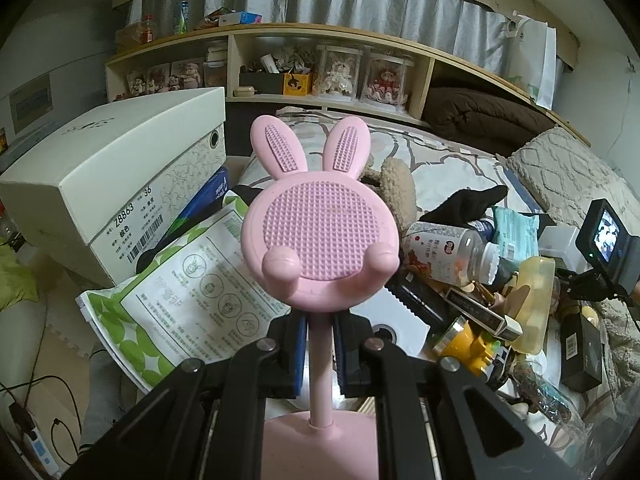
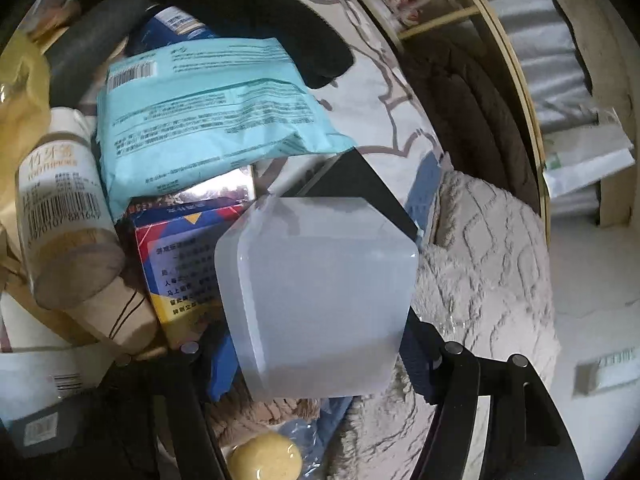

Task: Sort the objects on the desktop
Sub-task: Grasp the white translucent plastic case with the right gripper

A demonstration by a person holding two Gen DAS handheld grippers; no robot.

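Note:
In the left wrist view, my left gripper (image 1: 320,340) is shut on the thin stem of a pink rabbit-shaped phone stand (image 1: 320,232). The stand's ridged face and ears rise upright ahead of the fingers, and its round pink base sits at the bottom edge. In the right wrist view, a translucent white plastic box (image 2: 320,300) fills the gap between the fingers of my right gripper (image 2: 320,360). The blue pads touch both of its sides, and it hides much of what lies behind it.
Clutter covers a bed: a white shoe box (image 1: 112,192), a green-and-white bag (image 1: 180,300), a clear bottle (image 1: 452,256), a teal packet (image 2: 208,120), a toothpick jar (image 2: 64,208), a colourful card box (image 2: 180,256). A wooden shelf (image 1: 320,32) runs behind.

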